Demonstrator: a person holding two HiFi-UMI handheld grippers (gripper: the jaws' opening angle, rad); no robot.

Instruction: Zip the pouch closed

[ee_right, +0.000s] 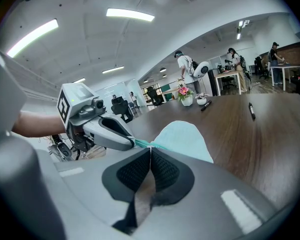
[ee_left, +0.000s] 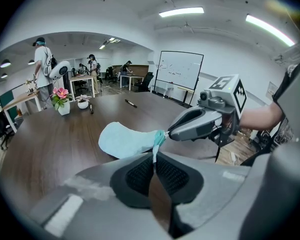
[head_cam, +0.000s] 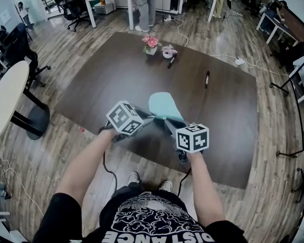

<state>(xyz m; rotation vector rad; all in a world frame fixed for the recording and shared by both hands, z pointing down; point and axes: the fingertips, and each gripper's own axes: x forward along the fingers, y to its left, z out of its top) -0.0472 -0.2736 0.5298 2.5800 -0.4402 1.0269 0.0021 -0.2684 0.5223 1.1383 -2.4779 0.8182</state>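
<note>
A light teal pouch (head_cam: 165,105) lies on the dark brown table (head_cam: 111,80) with its near corner lifted; it also shows as the pouch (ee_left: 125,140) and the pouch (ee_right: 182,136). My left gripper (head_cam: 154,118) is shut on a thin teal strip of the pouch's near edge, which stands up between the left gripper's (ee_left: 154,156) pads. My right gripper (head_cam: 168,121) is shut on the same zip edge, right beside it. In the right gripper view the right gripper (ee_right: 150,149) pinches the strip. The left gripper (ee_right: 134,143) holds its other end. A zipper pull is not clear.
A white pot of pink flowers (head_cam: 151,43) and a small white cup (head_cam: 168,50) stand at the table's far side. A black marker (head_cam: 207,78) lies to the right. A person (head_cam: 144,4) stands beyond the table. A round white table (head_cam: 5,97) is at left.
</note>
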